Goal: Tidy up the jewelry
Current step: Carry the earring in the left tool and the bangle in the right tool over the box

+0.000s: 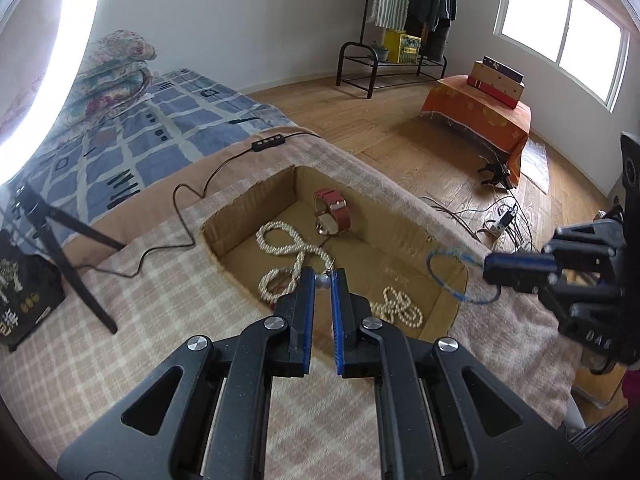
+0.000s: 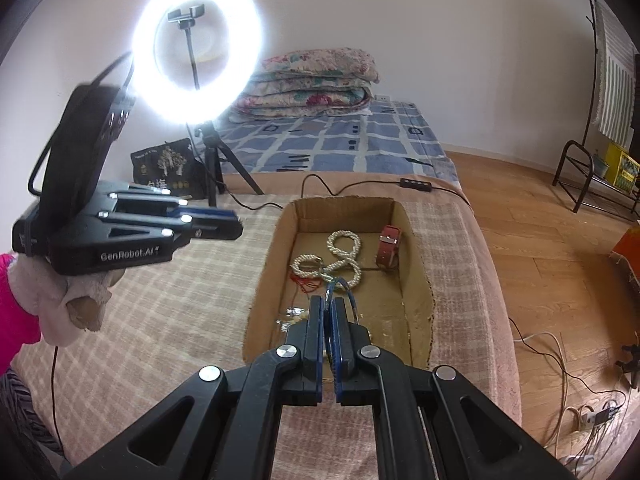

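Left wrist view: left gripper [image 1: 323, 280] low in centre frame, fingers pinching a small silvery bead [image 1: 322, 281] at their tips, over the near edge of an open cardboard box [image 1: 448, 304]. Inside the box, upper centre: red-strapped watch [image 1: 332, 212] near the far wall; long pearl necklace [image 1: 294, 256] looped just beyond the fingertips; smaller pearl strand [image 1: 398, 306] just right of the right finger, on the box floor. At right edge of frame: right gripper [image 1: 490, 268] closed on a blue cord bracelet [image 1: 460, 278], loop hanging over the box's right corner. Box sunk in a pink checked blanket [image 1: 160, 320].

Right wrist view: right gripper [image 2: 329, 306] in lower centre, fingers pressed together on the blue cord bracelet [image 2: 340, 286], loop standing up just past the tips, above the near half of the cardboard box [image 2: 420, 292]. Pearl necklace [image 2: 344, 258] and red-strapped watch [image 2: 388, 246] in the far half, higher in frame. Red thread tassel [image 2: 306, 284] beside the pearls. Left gripper [image 2: 236, 224] at mid left, left of the box over the blanket, blurred; fingers seen edge-on, gap not discernible here. Ring light [image 2: 196, 46] glowing at upper left.
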`<state>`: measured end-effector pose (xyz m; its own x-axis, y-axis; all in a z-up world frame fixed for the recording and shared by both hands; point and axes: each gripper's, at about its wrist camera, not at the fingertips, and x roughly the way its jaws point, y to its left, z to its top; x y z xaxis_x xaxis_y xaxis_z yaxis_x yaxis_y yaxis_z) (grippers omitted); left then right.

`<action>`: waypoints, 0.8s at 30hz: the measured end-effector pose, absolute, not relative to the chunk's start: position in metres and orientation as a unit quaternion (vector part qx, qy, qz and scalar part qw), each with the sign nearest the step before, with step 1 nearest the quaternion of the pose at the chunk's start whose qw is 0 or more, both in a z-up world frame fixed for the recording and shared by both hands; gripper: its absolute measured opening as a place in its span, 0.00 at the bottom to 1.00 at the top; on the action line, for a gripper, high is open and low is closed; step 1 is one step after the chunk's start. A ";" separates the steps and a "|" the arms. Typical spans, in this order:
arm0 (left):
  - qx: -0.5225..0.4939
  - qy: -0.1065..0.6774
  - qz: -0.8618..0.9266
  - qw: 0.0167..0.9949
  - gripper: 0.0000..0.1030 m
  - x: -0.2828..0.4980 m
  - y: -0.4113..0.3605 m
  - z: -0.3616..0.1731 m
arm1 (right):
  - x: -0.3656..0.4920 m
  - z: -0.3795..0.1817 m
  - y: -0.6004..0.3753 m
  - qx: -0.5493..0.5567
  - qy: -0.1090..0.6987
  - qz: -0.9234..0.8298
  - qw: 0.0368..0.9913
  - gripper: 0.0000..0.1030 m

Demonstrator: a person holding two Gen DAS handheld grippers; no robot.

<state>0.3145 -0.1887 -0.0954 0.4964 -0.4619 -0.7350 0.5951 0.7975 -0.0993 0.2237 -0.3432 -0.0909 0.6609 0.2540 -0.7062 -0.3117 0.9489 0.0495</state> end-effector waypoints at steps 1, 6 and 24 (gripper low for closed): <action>0.083 0.398 -0.309 0.860 0.06 0.320 -0.194 -0.096 | 0.225 -0.092 -0.345 -0.037 0.382 0.154 0.910 0.01; 0.081 0.406 -0.309 0.856 0.06 0.339 -0.216 -0.106 | 0.232 -0.098 -0.351 -0.037 0.384 0.152 0.910 0.01; 0.082 0.419 -0.287 0.858 0.06 0.371 -0.240 -0.125 | 0.254 -0.128 -0.347 -0.014 0.410 0.181 0.894 0.01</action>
<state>0.3711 -0.2397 -0.1245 0.4851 -0.4231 -0.7653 0.5604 0.8222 -0.0994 0.2536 -0.3474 -0.1283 0.5990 0.3119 -0.7375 -0.3353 0.9341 0.1227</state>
